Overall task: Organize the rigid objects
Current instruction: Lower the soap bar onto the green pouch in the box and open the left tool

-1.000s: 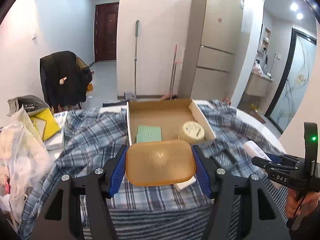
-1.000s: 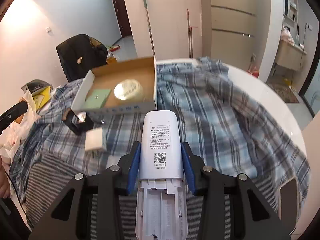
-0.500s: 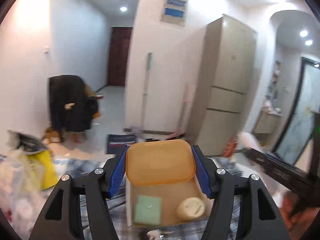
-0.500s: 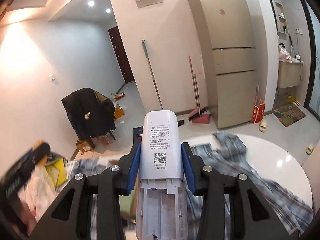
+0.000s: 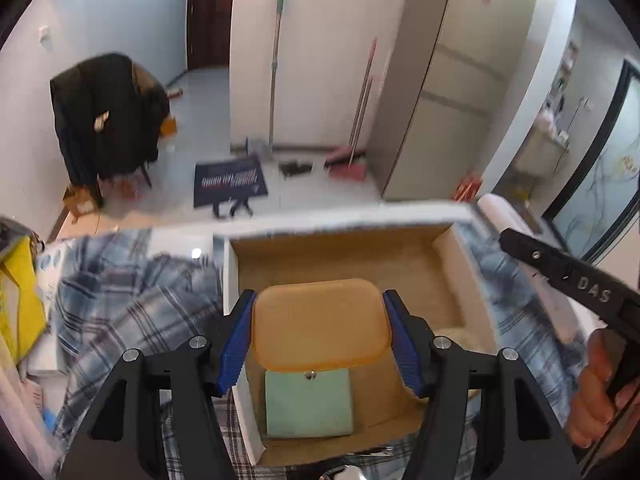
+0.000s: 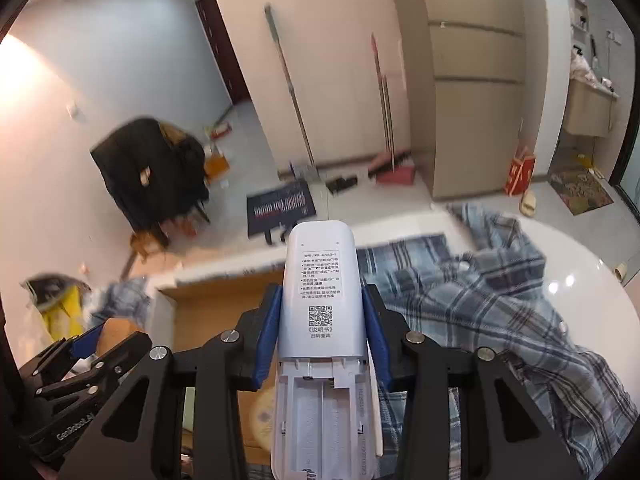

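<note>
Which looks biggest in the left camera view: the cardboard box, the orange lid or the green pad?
1. Cardboard box.
2. Orange lid, though it is nearer the camera, which flatters it.
3. Green pad, partly hidden by the lid.

The cardboard box point(image 5: 460, 276) is brown inside with white outer walls. In it lie a pale green card point(image 5: 308, 404) and a cream tape roll point(image 6: 262, 420). Above it hangs a translucent amber lid point(image 5: 320, 324) between blue pads point(image 5: 236, 344). Around the box spreads a blue-and-white plaid cloth point(image 6: 480, 300); over it, a white remote point(image 6: 320, 296) with black print.
</note>
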Tool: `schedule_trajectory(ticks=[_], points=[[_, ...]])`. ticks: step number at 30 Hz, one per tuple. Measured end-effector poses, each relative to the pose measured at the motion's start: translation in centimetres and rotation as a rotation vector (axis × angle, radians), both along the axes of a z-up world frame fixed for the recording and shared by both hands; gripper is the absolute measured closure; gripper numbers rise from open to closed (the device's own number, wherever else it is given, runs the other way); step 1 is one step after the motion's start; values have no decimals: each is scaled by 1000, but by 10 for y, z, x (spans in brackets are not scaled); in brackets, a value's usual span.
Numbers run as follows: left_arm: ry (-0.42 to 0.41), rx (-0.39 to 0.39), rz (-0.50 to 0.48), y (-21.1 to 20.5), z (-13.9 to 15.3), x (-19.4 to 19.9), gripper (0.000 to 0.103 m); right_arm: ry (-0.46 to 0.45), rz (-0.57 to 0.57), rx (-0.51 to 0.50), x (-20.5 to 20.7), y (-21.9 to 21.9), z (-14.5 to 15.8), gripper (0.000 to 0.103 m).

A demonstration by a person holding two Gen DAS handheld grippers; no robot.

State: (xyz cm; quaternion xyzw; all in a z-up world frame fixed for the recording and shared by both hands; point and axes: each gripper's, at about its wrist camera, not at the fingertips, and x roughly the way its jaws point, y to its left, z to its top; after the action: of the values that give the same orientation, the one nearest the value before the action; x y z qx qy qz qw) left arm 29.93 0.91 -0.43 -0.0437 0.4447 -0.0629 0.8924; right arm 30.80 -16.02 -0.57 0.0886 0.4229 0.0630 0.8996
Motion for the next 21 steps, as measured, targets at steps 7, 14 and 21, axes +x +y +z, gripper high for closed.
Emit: schedule_trajectory(ticks=[7, 14, 21], points=[[172, 80, -10, -14, -50, 12, 38, 52, 122, -69, 12, 15, -32, 64], [223, 50, -7, -8, -64, 18, 38, 71, 130, -102, 18, 13, -45, 64], [209, 42, 3, -11, -60, 21, 30, 71, 146, -64, 19, 9, -44, 64]])
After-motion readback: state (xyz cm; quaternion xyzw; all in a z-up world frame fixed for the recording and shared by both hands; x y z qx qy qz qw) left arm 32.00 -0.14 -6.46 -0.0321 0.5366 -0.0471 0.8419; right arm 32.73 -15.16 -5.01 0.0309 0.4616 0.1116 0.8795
